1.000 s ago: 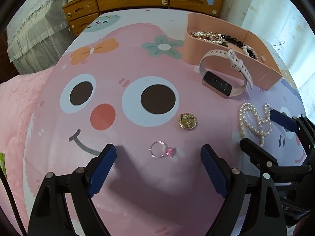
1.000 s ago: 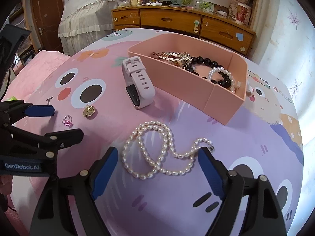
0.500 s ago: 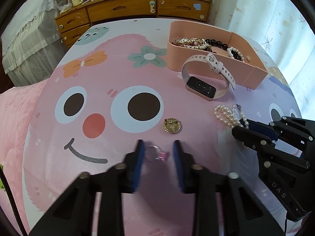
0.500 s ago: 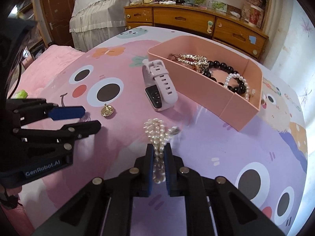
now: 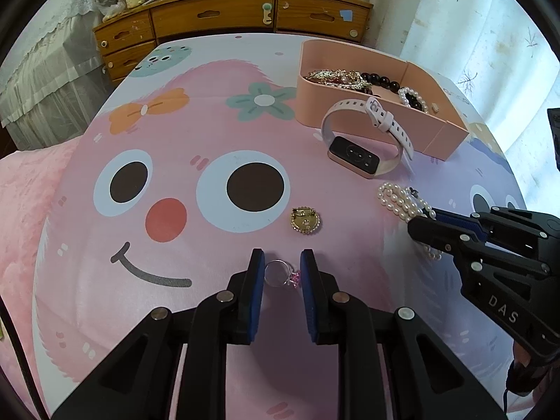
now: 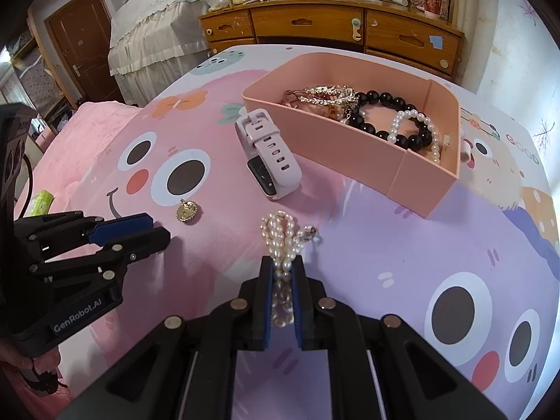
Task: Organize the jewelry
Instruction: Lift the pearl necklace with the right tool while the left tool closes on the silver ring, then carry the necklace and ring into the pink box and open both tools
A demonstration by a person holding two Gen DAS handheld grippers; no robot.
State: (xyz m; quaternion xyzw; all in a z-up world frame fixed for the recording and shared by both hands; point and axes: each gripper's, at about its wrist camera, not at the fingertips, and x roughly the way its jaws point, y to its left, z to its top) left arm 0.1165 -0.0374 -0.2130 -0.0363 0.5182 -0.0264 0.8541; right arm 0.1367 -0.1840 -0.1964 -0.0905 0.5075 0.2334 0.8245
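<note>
My left gripper [image 5: 281,274] is shut on a silver ring with a pink stone [image 5: 281,275], low on the cartoon bedspread. My right gripper [image 6: 281,280] is shut on a bunched pearl necklace [image 6: 281,236], whose free end lies on the spread; it also shows in the left wrist view [image 5: 402,201]. A gold brooch [image 5: 306,221] lies just beyond the ring. A pale pink smartwatch [image 5: 364,140] rests against the pink box [image 6: 413,189], which holds a gold chain, a black bead bracelet and a pearl bracelet.
A wooden dresser [image 6: 336,26] stands behind the bed. A lace-covered bed [image 6: 154,24] and a door are at the far left. A curtain [image 5: 490,35] hangs on the right. A green packet [image 6: 41,202] lies at the left edge.
Both grippers went from wide open to shut: the left closed on the ring, the right closed on the pearl necklace and bunched it together. Both have lifted slightly.
</note>
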